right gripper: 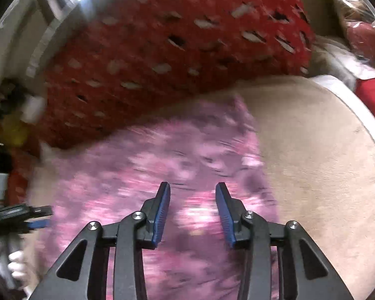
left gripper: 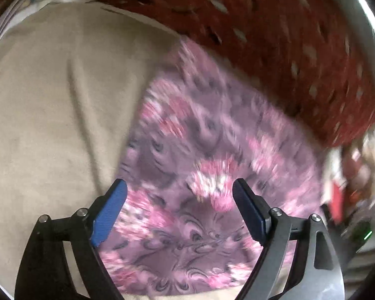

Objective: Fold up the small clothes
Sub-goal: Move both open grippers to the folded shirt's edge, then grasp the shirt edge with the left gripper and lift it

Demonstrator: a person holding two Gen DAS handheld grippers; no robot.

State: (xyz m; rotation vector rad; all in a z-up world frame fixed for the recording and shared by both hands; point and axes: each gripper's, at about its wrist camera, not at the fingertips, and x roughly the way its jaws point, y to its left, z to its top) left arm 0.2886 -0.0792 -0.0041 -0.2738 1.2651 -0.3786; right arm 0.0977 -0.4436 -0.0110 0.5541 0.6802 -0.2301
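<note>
A pink and purple patterned small garment (left gripper: 207,165) lies spread flat on a beige sheet (left gripper: 50,100); it also shows in the right wrist view (right gripper: 162,165). My left gripper (left gripper: 178,187) is wide open and empty, hovering above the garment's near part. My right gripper (right gripper: 192,190) is open and empty, hovering above the garment's near right part. The left gripper also shows at the left edge of the right wrist view (right gripper: 37,216). Both views are motion-blurred.
A red pillow with white and dark marks (left gripper: 275,42) lies along the garment's far edge, also in the right wrist view (right gripper: 177,45). Cluttered items sit at the far right of the left view (left gripper: 352,175). A plastic-wrapped bundle (right gripper: 362,25) lies far right.
</note>
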